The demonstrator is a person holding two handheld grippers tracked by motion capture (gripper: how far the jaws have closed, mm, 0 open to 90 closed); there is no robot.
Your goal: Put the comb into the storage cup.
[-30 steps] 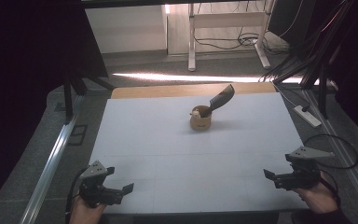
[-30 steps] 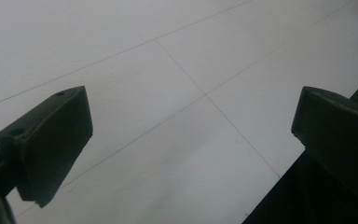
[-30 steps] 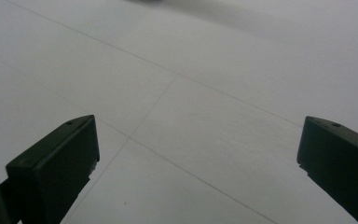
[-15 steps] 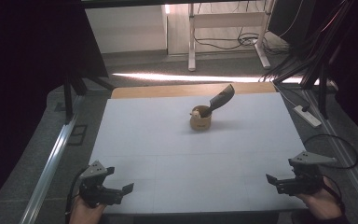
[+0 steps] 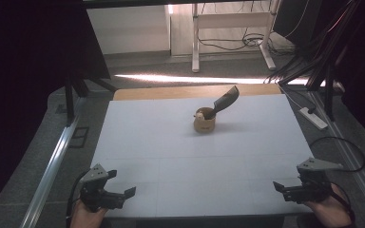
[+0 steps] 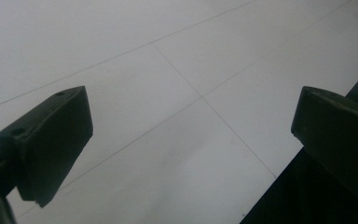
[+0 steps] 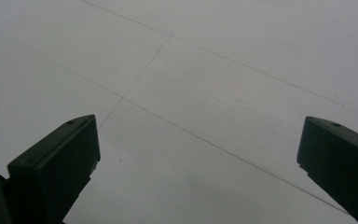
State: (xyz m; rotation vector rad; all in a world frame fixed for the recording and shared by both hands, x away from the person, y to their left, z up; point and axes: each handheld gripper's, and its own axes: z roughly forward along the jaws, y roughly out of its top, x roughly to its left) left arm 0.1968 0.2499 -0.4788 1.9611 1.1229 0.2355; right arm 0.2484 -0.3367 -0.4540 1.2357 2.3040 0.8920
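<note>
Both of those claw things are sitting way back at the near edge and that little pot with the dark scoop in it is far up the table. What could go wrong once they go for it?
The dark scoop leans far out over the rim of the small pot, so it looks top-heavy; a nudge might tip the pot. The left gripper and right gripper, both open, sit at the near edge of the table, so the reach is long.

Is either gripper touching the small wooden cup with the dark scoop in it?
No: in the high view the cup stands mid-table, while the left gripper and right gripper sit open at the near edge.
</note>
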